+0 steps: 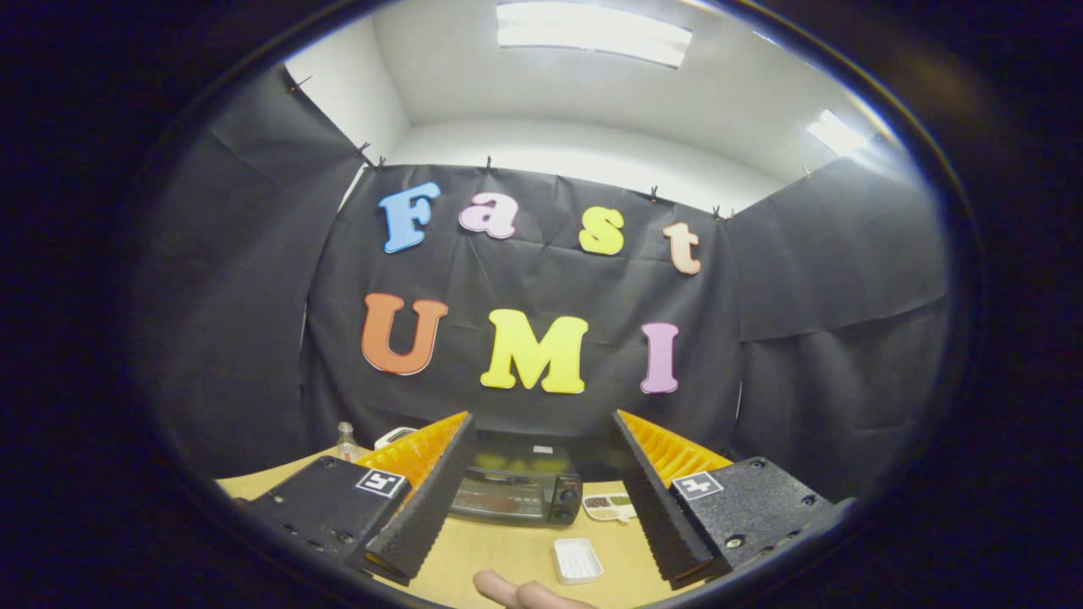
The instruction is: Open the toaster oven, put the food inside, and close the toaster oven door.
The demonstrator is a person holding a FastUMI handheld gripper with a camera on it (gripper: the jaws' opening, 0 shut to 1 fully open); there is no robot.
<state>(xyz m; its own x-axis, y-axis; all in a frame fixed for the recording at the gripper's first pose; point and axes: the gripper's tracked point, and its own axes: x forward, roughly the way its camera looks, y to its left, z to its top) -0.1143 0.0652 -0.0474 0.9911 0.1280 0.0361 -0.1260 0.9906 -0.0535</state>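
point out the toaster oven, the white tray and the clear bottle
toaster oven [508, 495]: gripper view, on its glass door, beyond the open fingers
white tray [577, 560]: gripper view, on its ribbed middle, between the fingers
clear bottle [346, 441]: gripper view, on its body

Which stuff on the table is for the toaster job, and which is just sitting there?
For the job: toaster oven, door shut; snack tray beside it; open gripper.
Just there: clear bottle; white dish; fingertips.
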